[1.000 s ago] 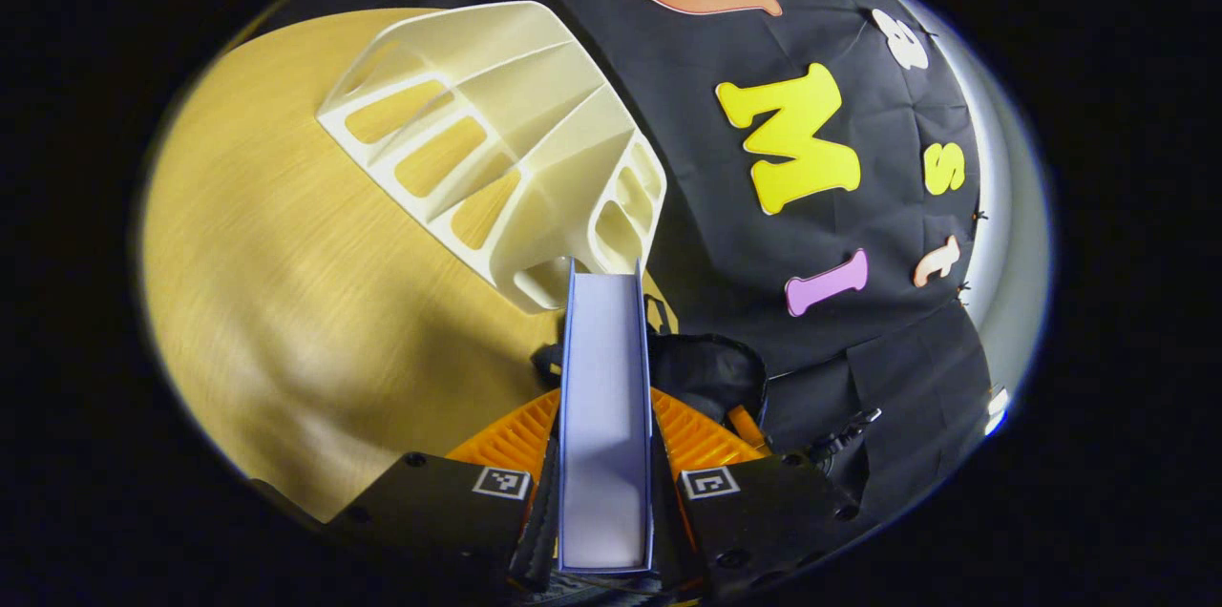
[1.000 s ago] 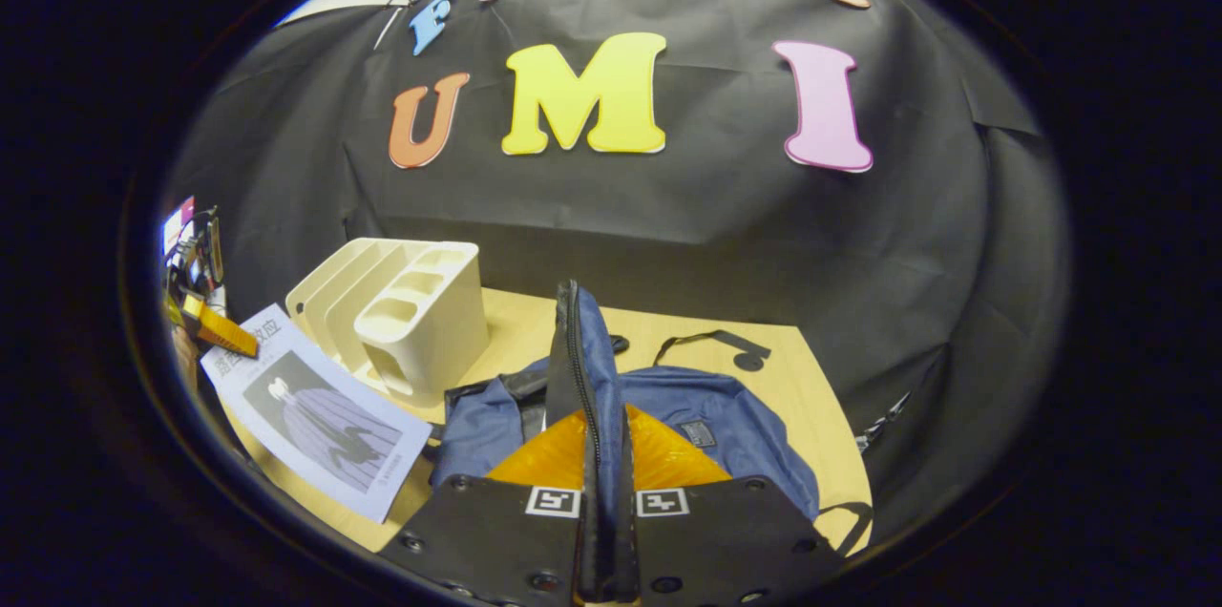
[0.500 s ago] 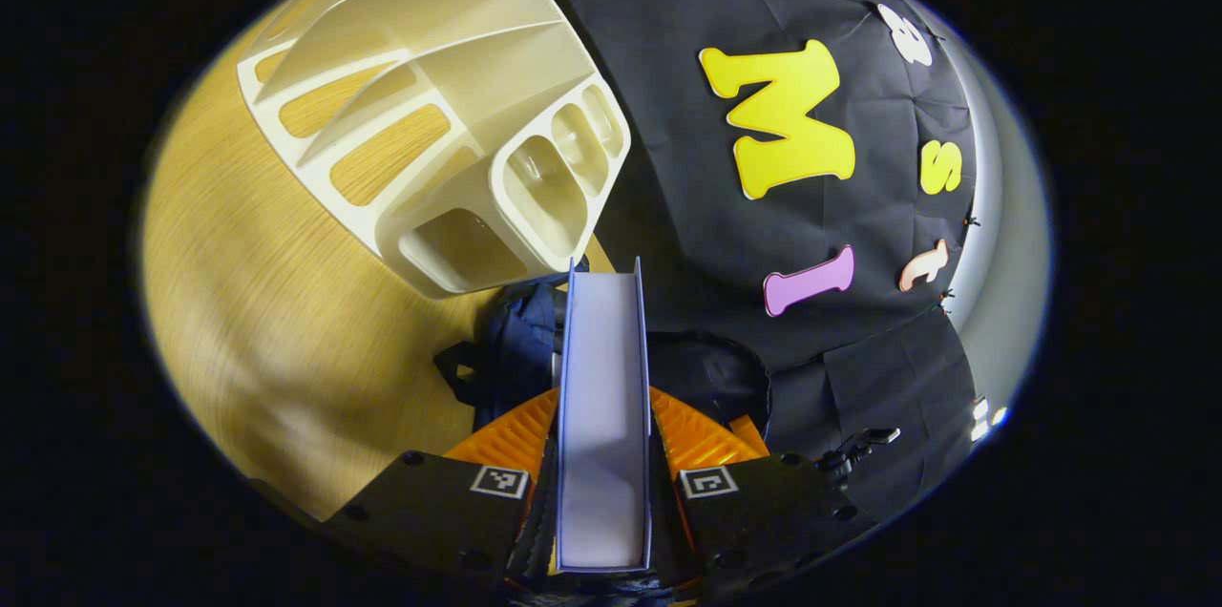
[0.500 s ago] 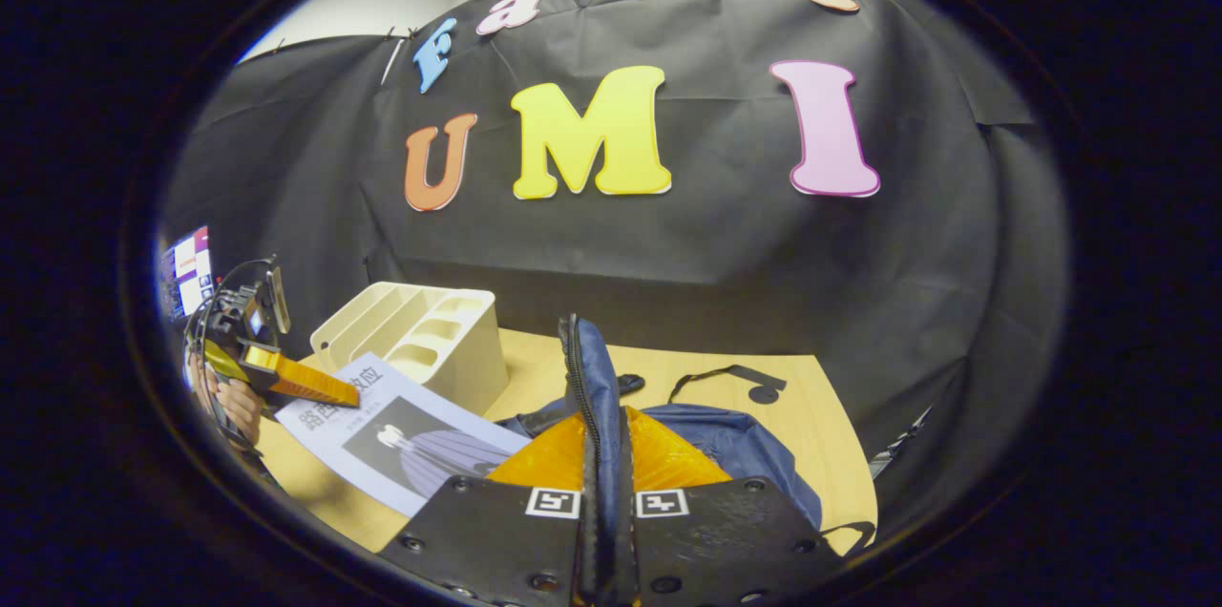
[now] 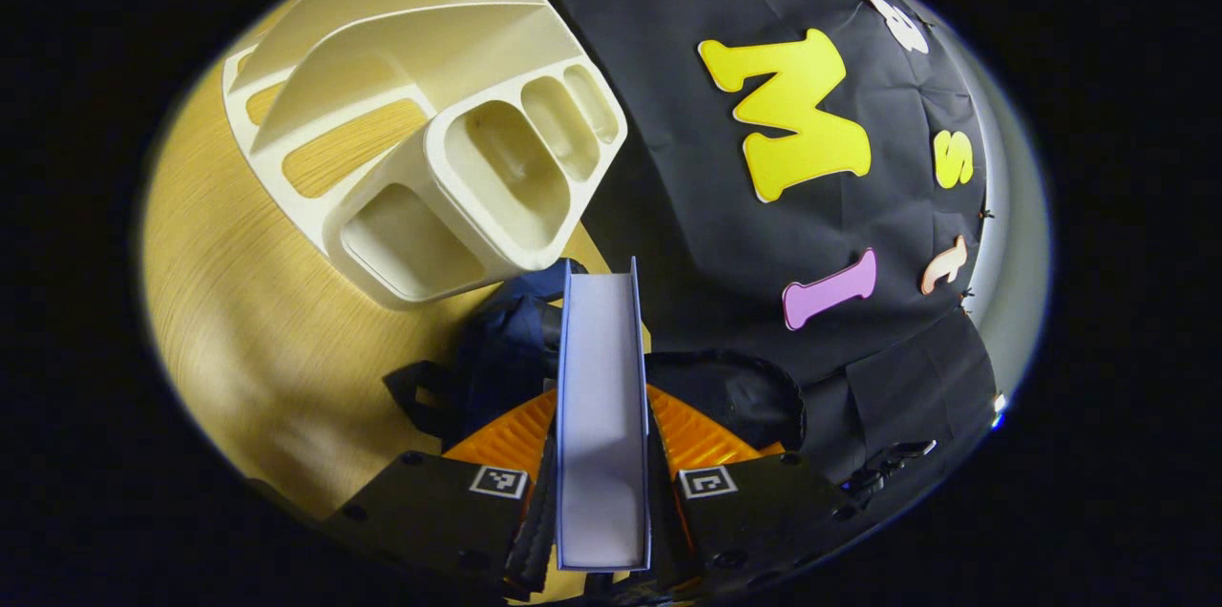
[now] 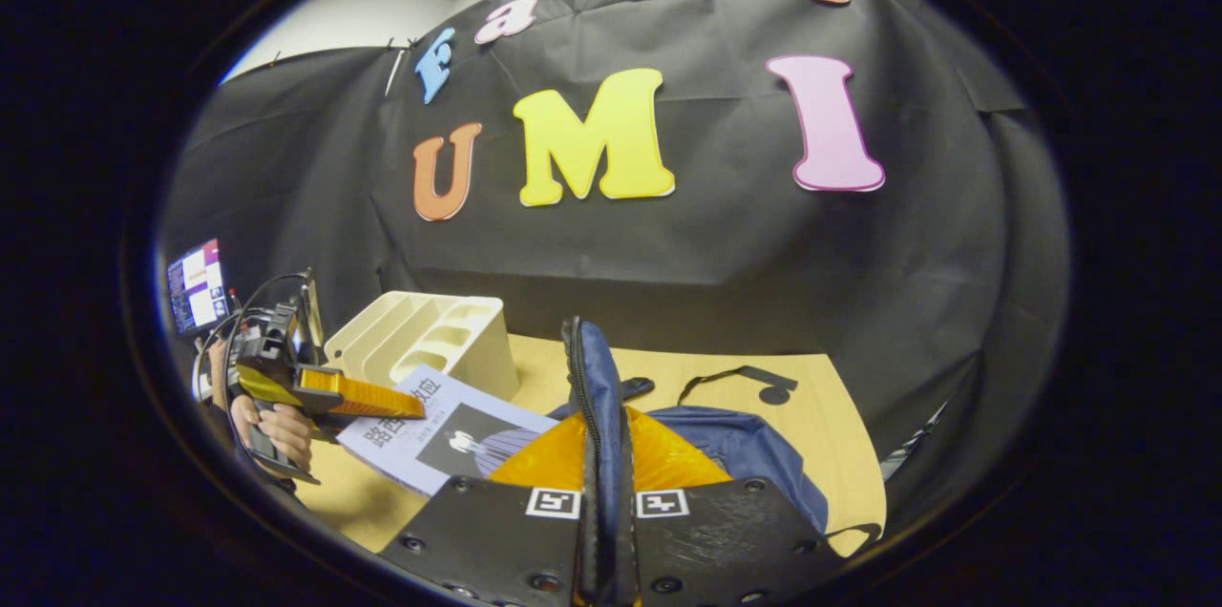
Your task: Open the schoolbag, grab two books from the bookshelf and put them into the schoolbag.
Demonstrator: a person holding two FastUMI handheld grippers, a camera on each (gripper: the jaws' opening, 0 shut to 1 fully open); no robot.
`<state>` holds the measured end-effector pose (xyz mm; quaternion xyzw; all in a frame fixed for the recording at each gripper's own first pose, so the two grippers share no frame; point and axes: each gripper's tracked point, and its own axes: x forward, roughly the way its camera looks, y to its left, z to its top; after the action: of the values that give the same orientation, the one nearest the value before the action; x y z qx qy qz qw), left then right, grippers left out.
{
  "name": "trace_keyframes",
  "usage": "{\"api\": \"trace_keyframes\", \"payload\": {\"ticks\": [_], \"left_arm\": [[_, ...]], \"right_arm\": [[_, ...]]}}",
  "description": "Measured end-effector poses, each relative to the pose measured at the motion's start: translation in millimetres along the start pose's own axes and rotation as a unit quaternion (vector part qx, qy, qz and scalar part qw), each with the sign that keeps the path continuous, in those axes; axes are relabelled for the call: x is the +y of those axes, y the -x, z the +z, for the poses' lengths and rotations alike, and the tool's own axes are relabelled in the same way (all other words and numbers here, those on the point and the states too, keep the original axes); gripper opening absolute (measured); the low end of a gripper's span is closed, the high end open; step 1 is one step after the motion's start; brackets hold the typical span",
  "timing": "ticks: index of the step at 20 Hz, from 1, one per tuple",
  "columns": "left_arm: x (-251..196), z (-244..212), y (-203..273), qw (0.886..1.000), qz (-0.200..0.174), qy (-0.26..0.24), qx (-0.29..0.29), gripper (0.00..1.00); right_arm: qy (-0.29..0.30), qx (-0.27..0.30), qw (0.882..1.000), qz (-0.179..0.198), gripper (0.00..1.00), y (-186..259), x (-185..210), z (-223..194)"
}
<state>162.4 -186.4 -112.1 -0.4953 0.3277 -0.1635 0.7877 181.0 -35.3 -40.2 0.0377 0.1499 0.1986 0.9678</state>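
My left gripper [image 5: 601, 492] is shut on a pale lilac book [image 5: 601, 397], held edge-on over the dark blue schoolbag [image 5: 506, 349]. In the right gripper view the same book [image 6: 449, 426] shows its cover, with the left gripper [image 6: 368, 397] and a hand [image 6: 277, 426] at its left end. My right gripper [image 6: 603, 531] is shut on the zippered edge of the blue schoolbag [image 6: 592, 378], lifting it upright; the bag's body [image 6: 754, 454] lies on the table. The cream bookshelf [image 5: 430, 130] [image 6: 430, 340] stands behind, its slots bare.
A light wooden table [image 5: 248, 340] [image 6: 821, 397] carries everything. Black bag straps [image 6: 735, 378] trail on the table toward the booth wall. A small screen [image 6: 196, 287] glows at the far left of the right gripper view.
The left gripper has carried the book rightward from the bookshelf toward the schoolbag, tilting it flatter. The right gripper keeps the bag's edge lifted, slightly raised.
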Motion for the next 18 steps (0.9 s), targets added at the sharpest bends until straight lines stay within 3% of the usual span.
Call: {"api": "trace_keyframes", "payload": {"ticks": [3, 7, 18], "left_arm": [[-3.8, -5.5, -6.7, 1.0, 0.011, -0.022, -0.013, 0.44], [-16.4, -8.7, -19.9, 0.994, 0.035, -0.093, -0.035, 0.44], [-39.2, -48.9, -80.6, 0.993, 0.031, -0.112, -0.029, 0.44]], "right_arm": [[0.005, -0.008, 1.0, 0.007, 0.06, 2.7, 2.2, 3.5], [-0.003, -0.009, 1.0, 0.015, 0.06, 5.6, 3.5, 7.7], [0.008, -0.012, 0.999, 0.037, 0.07, 11.5, 24.8, 19.9]]}}
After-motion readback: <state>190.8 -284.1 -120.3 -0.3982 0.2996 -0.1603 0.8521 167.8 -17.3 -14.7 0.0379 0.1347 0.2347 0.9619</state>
